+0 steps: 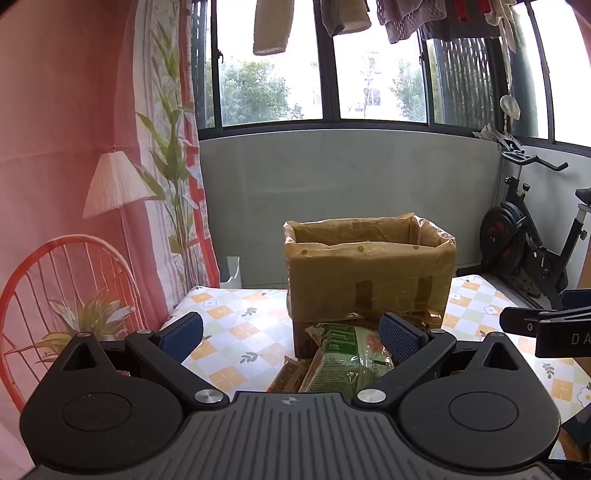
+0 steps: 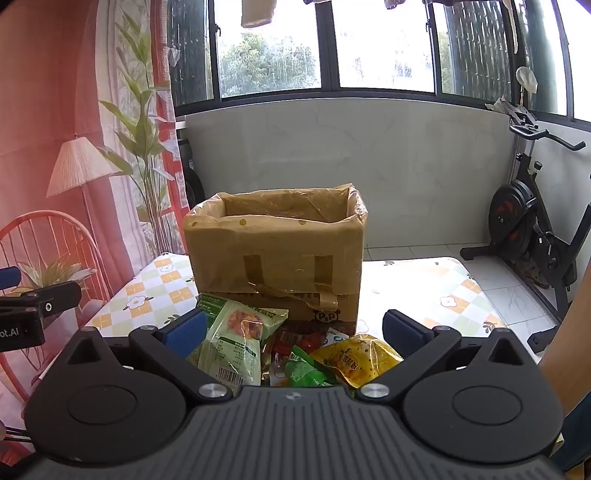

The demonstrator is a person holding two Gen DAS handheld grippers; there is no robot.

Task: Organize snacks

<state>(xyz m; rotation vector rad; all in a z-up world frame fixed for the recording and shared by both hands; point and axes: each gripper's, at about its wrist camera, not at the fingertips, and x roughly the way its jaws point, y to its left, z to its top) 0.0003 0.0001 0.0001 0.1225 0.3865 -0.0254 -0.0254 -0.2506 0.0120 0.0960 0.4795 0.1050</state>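
Bag-lined box (image 2: 275,254) interior hidden, snack packets (image 2: 236,343) outside; both grippers' jaws spread

Snack pile (image 2: 295,354) (lower edge) behind right gripper's body; box (image 2: 275,251) interior unseen.

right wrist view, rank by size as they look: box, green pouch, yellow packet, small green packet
1. box
2. green pouch
3. yellow packet
4. small green packet, partly hidden, so unsure

The packets lie nearer the camera.

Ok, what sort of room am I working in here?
Most likely an enclosed home balcony or sunroom: laundry hangs above a wall of windows, an exercise bike stands in the corner, and the snacks sit on a table with a flowered cloth.
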